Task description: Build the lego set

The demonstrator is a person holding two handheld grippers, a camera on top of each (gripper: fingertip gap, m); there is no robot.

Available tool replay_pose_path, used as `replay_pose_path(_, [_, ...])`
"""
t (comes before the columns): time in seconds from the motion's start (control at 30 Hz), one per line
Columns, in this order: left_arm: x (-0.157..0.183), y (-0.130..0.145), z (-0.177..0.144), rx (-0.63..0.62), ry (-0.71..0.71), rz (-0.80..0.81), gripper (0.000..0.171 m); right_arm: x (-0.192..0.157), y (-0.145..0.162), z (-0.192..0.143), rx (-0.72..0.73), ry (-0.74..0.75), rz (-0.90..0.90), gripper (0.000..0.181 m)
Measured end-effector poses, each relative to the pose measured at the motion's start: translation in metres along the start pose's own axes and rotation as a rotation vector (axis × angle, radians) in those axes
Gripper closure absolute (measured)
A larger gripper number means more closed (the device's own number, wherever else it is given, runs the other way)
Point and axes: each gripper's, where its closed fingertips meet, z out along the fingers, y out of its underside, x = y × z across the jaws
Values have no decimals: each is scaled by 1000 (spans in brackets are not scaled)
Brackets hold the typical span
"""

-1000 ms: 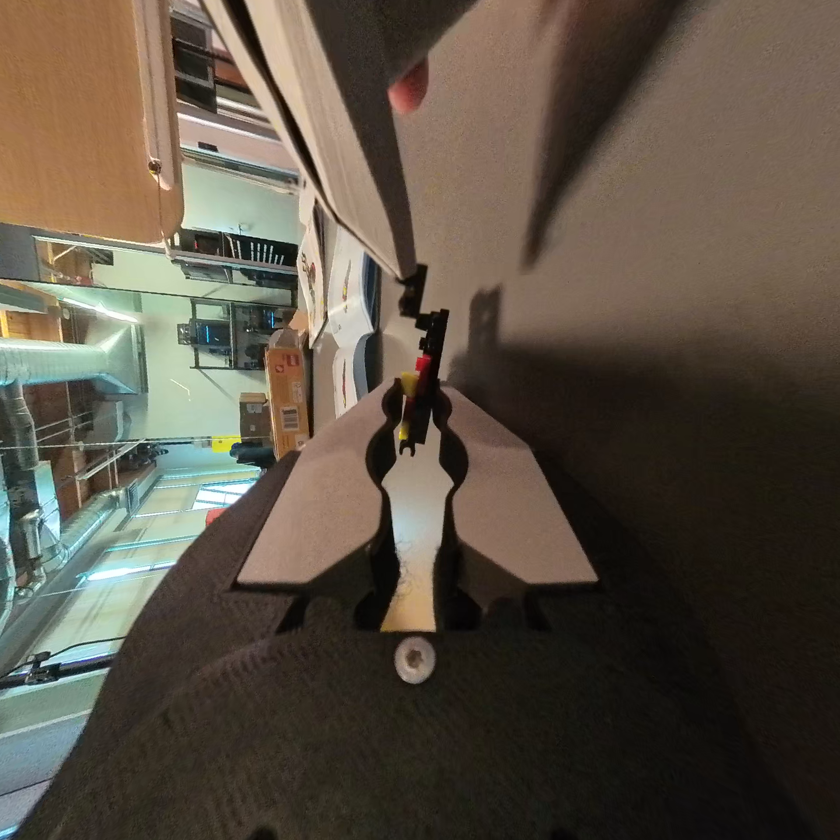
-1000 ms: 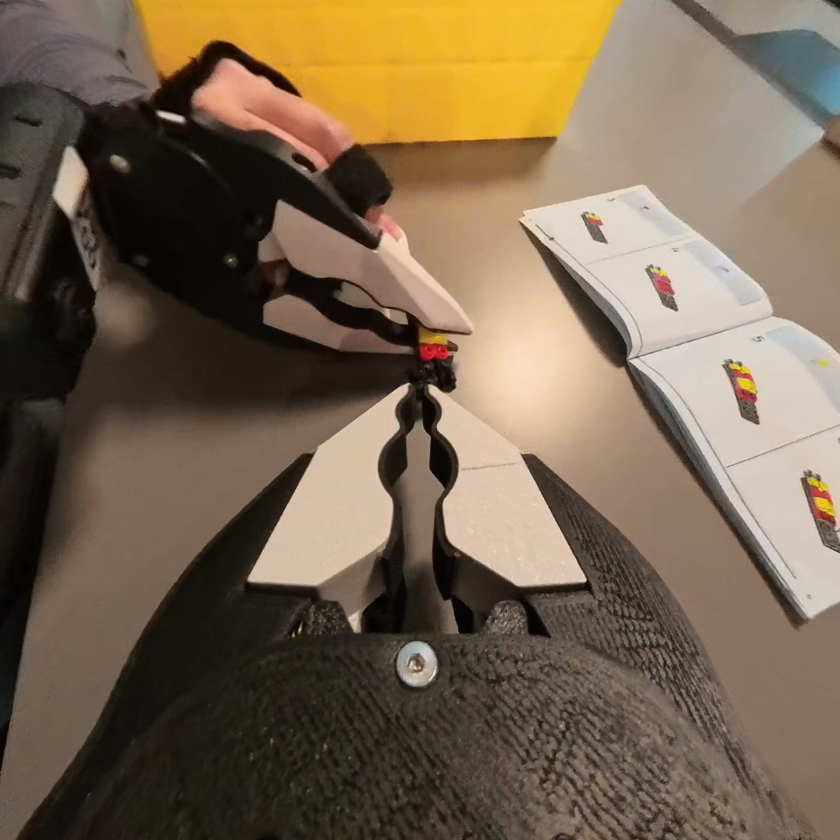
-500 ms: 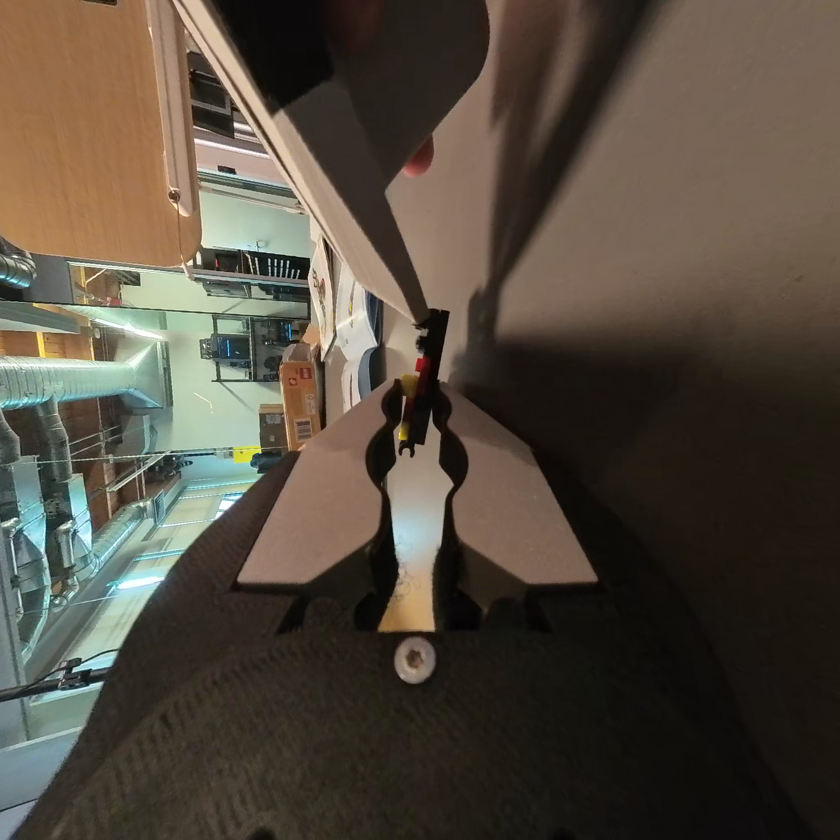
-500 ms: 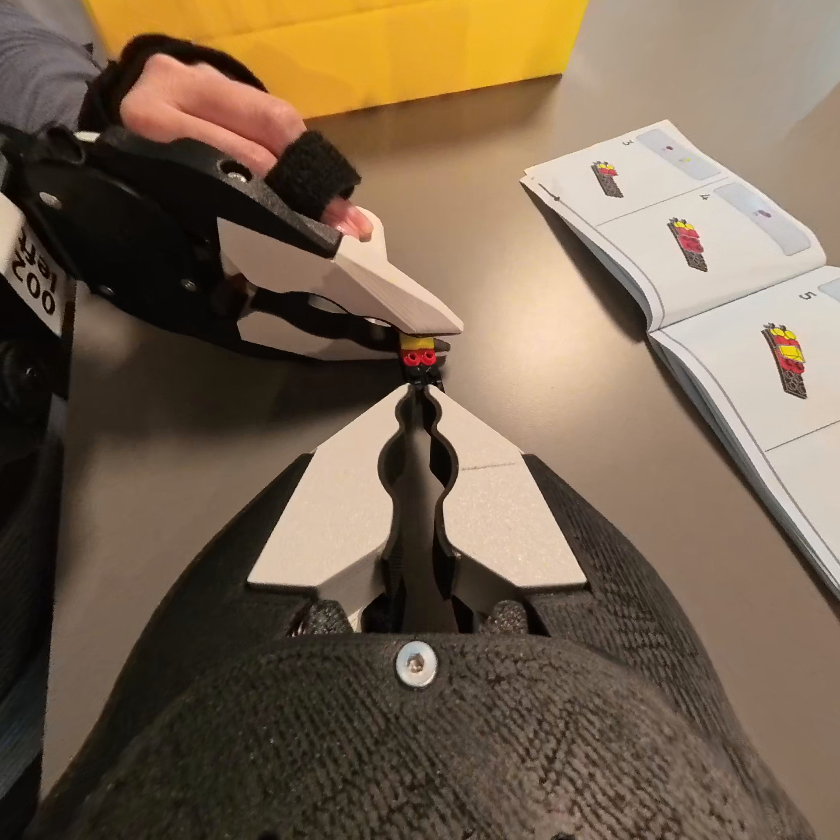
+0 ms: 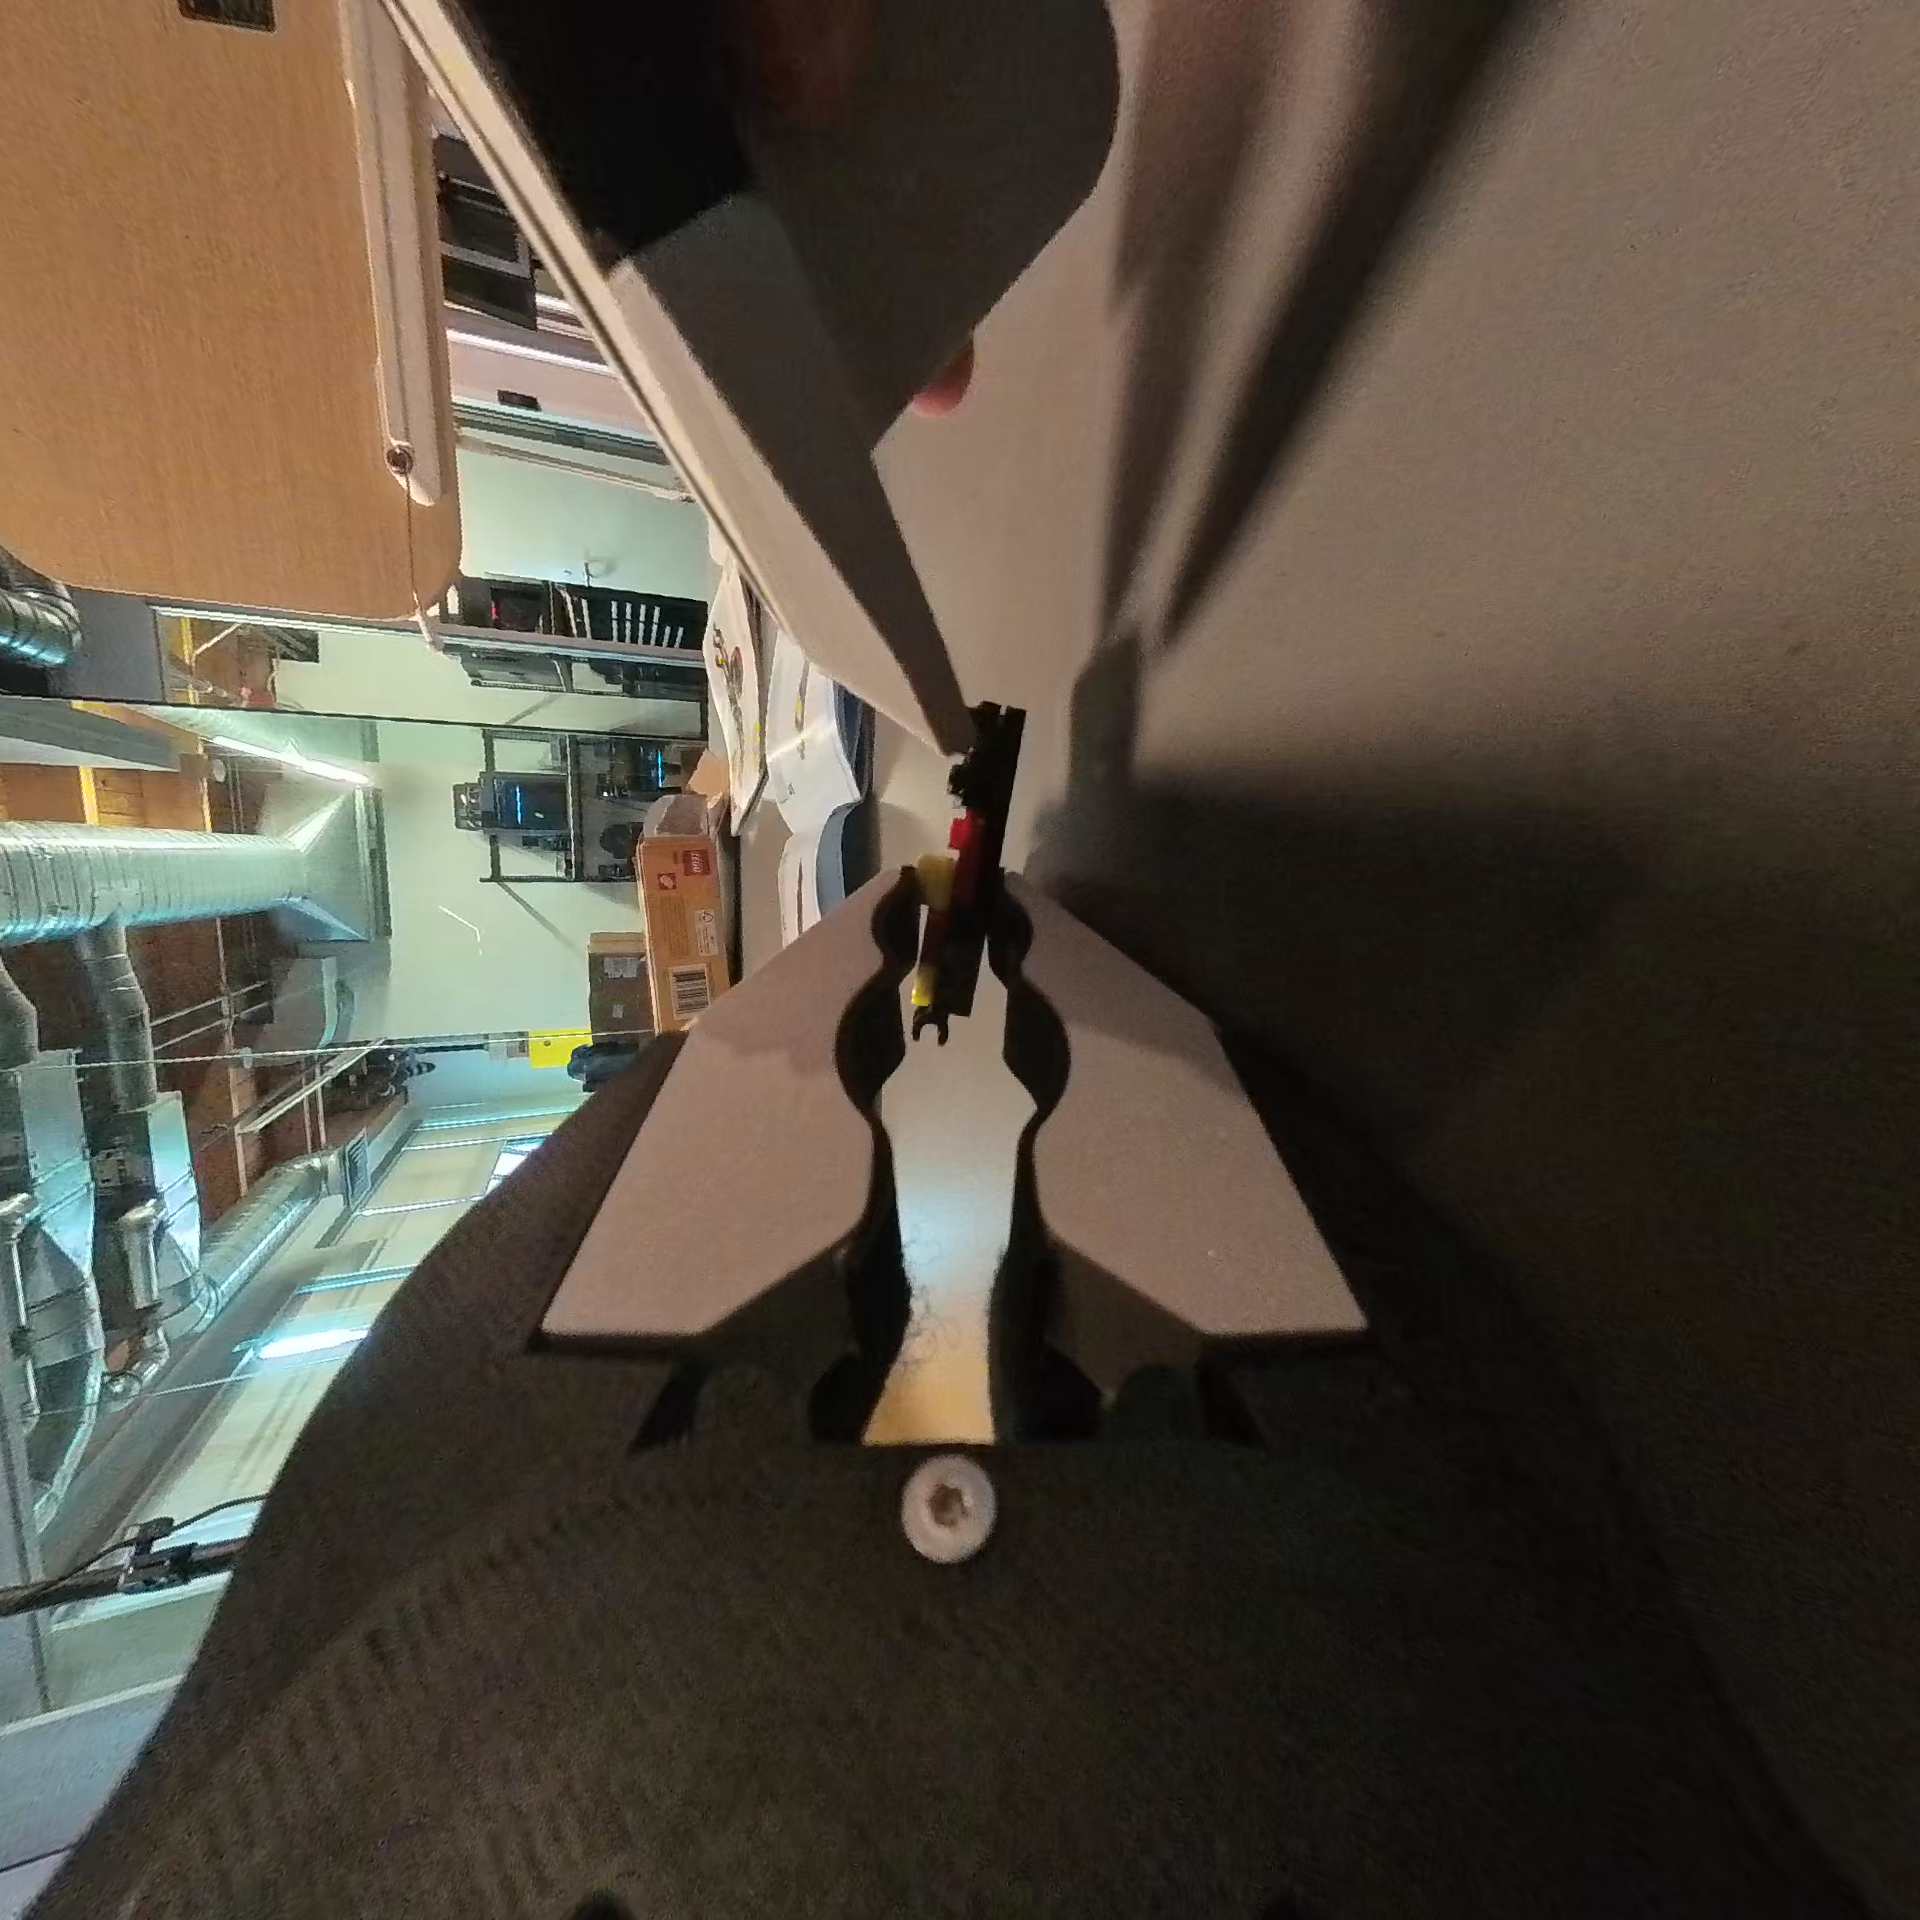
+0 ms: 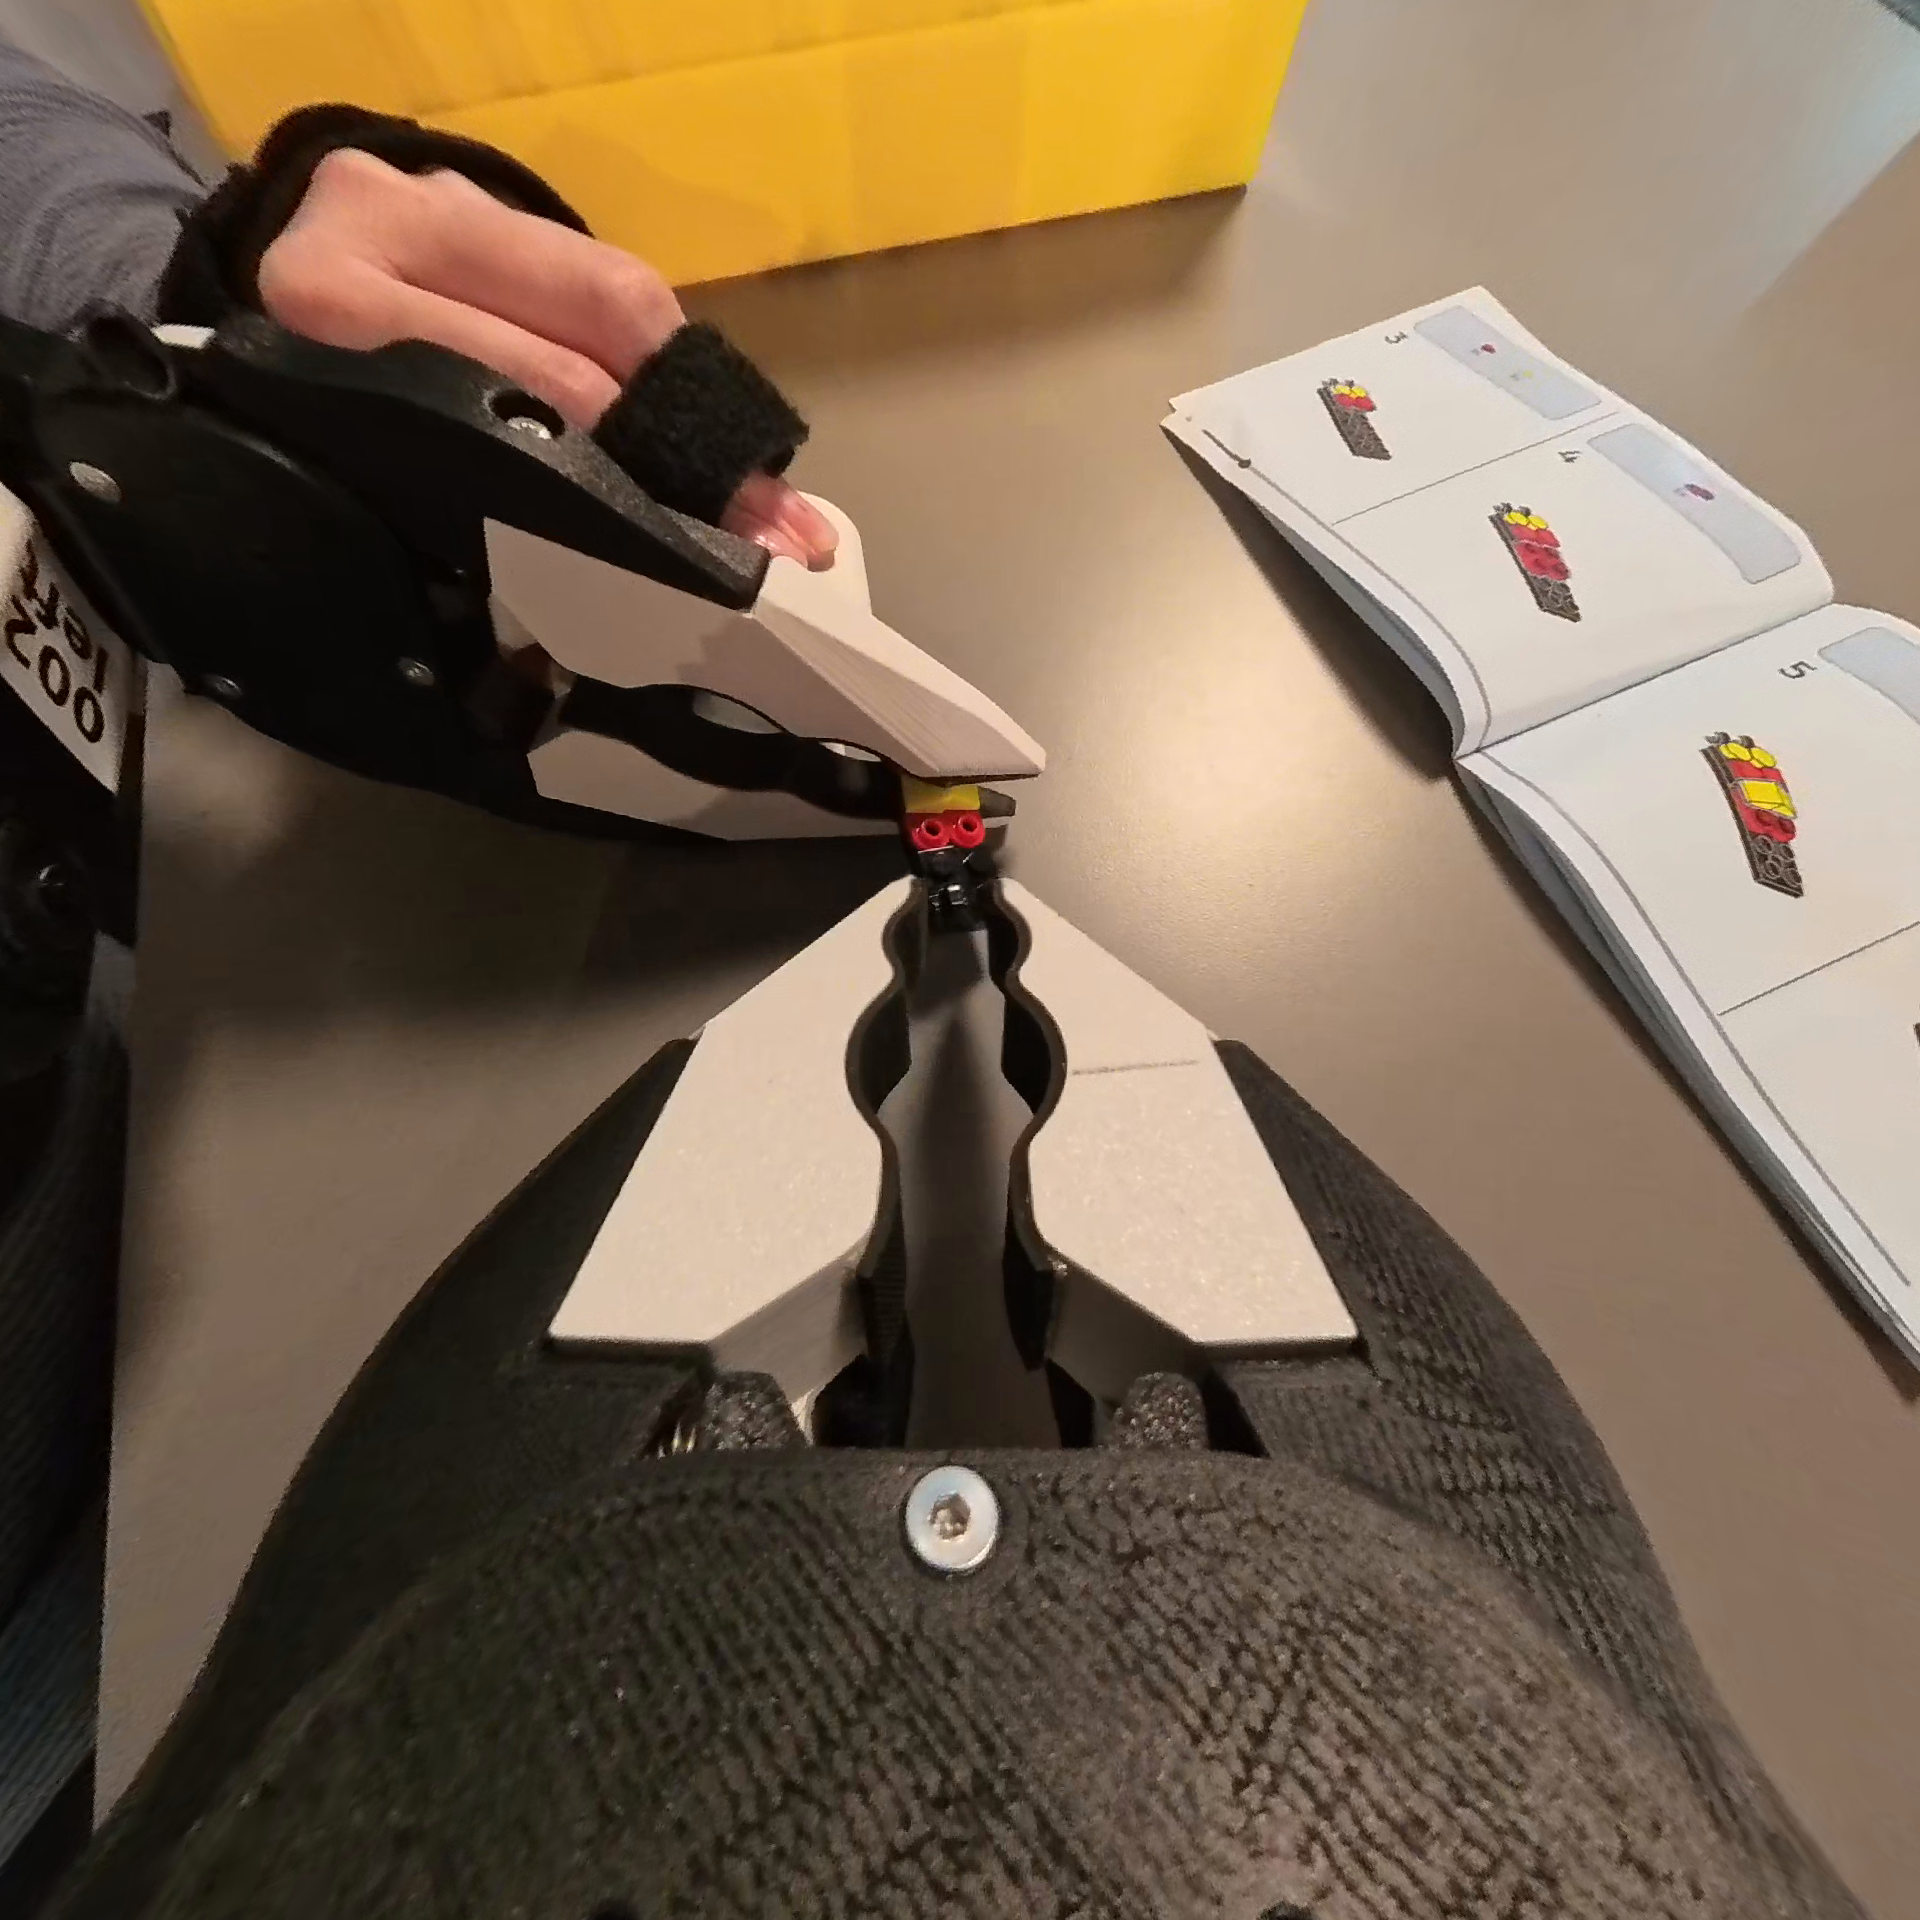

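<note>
**Both grippers meet on the small lego build**

Your left gripper [image 6: 951, 795] comes in from the left of the right wrist view, turned on its side so one finger sits above the other. Its jaws are clenched on the lego assembly [image 6: 943, 831], a narrow black plate carrying red and yellow pieces. In the left wrist view the same assembly [image 5: 961, 894] stands edge-on between the tips of the left gripper [image 5: 951, 883], with its black end sticking out past them.

Your right gripper [image 6: 956, 894] has its tips pressed in on the black end of the assembly. Its jaws look nearly closed around a small black piece there, but you cannot tell from either view whether that piece is a separate part or the end of the plate. In the left wrist view the right gripper [image 5: 951, 727] reaches down from above, its tip touching the plate's far end.

Your left hand [image 6: 468, 270] grips the left gripper's handle, with a black strap around one finger.

The assembly is held just above the grey table [image 6: 1143, 727], not resting on it. An open instruction booklet [image 6: 1610, 665] lies on the table to the right, well apart from the grippers. A yellow box [image 6: 779, 125] stands on the table behind them.
</note>
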Motion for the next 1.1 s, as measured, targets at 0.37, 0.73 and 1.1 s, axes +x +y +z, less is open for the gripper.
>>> replay_pose_path(0.37, [1, 2, 0, -2, 11, -30, 160, -2, -14, -8, 92, 310, -554, 152])
replay_pose_path(0.73, [-5, 5, -3, 6, 20, -147, 159, 2, -8, 10, -89, 640, -1116, 155])
replay_pose_path(1.1, [-6, -2, -8, 35, 19, -127, 160, 2, -8, 9, -94, 589, -1014, 173])
